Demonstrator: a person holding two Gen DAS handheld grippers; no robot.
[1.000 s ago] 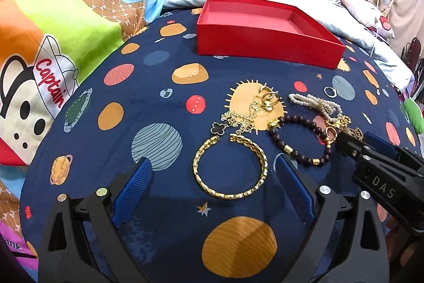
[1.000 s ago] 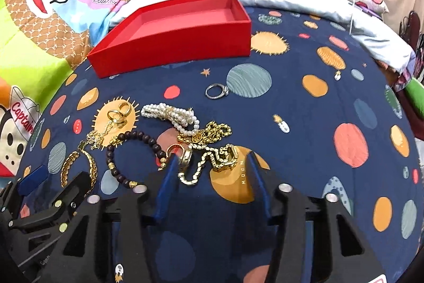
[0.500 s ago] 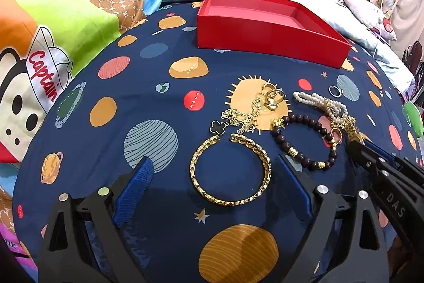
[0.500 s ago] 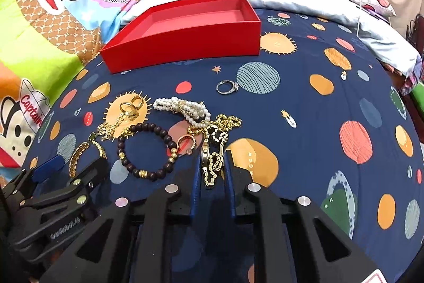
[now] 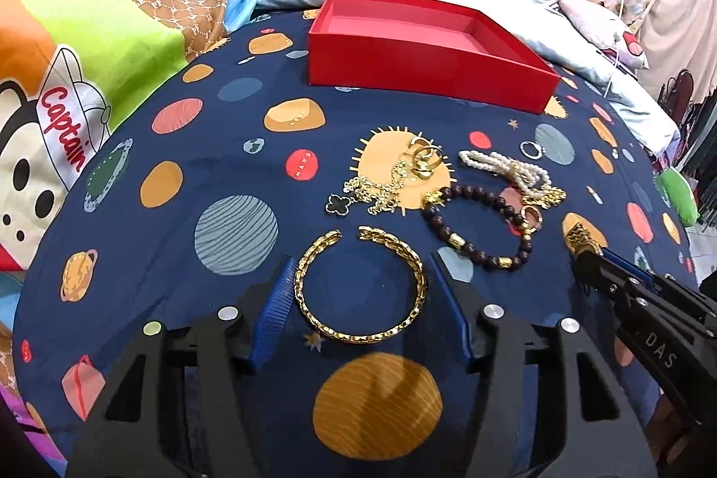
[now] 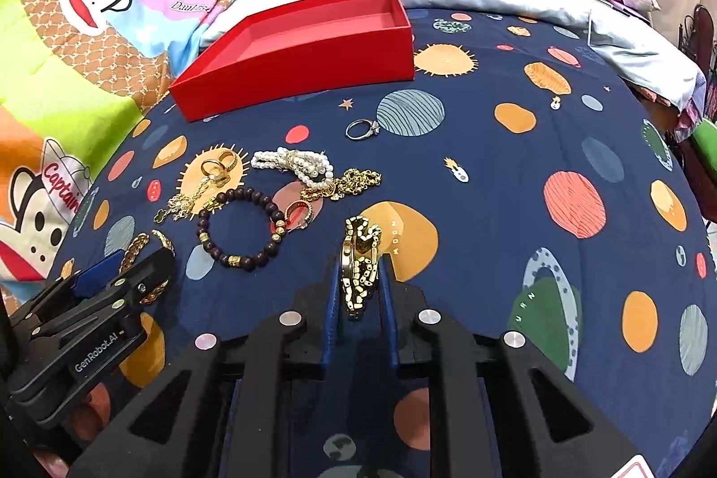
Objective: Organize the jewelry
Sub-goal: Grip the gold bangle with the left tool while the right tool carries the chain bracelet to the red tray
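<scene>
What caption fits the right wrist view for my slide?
Right gripper shut on a gold chain bracelet, empty red box ahead on the planet-print bedspread.

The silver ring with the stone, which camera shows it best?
The right wrist view: the silver ring lies unobstructed near the red box, its band and stone setting distinct. The left wrist view shows it only as a small loop far right, stone indistinct.

Partly hidden pieces

The left gripper (image 6: 134, 276) covers most of the gold bangle (image 6: 145, 243) in the right view; the right gripper (image 5: 582, 249) hides all but the chain's (image 5: 578, 234) tip in the left view.
</scene>
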